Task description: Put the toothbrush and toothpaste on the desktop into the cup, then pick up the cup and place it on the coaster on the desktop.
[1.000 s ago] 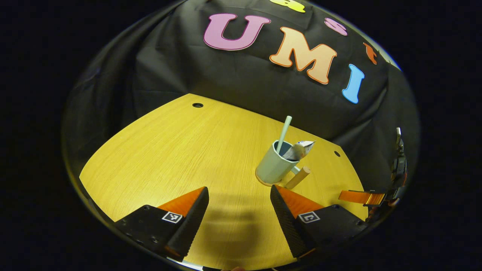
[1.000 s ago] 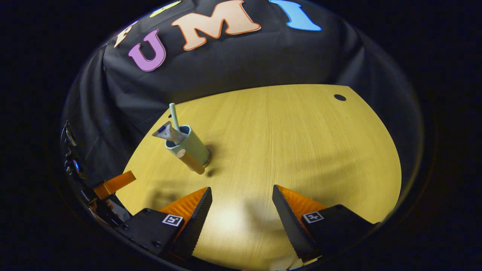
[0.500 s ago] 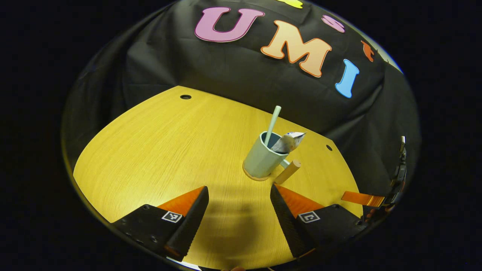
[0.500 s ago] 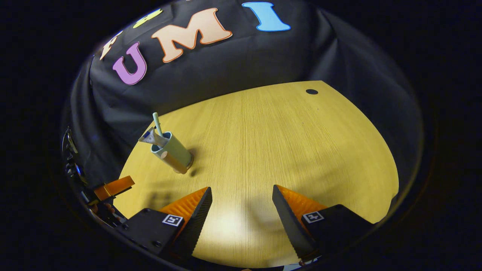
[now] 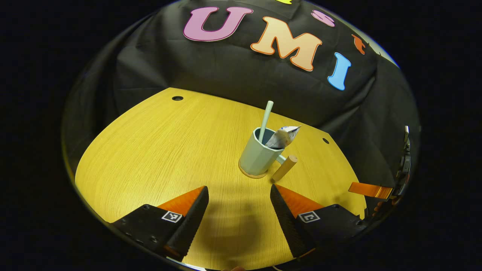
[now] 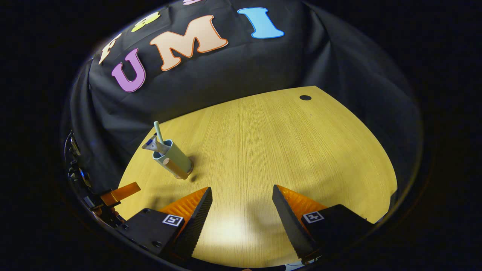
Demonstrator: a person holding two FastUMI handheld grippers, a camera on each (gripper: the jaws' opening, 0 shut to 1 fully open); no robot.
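Both grippers have drawn back from the cup over the last second, so it sits smaller and farther ahead in each view. Left gripper point(image 5: 239, 195): its 2 black-and-orange fingers stand wide apart, holding nothing, above the yellow wooden desktop point(image 5: 158, 150). Right gripper point(image 6: 241, 197): jaws likewise spread and empty. Ahead, the pale green cup with a wooden handle point(image 5: 258, 156) stands upright on the round tan coaster point(image 5: 251, 175). It holds the light green toothbrush point(image 5: 266, 114) and the crumpled white toothpaste tube point(image 5: 282, 136).
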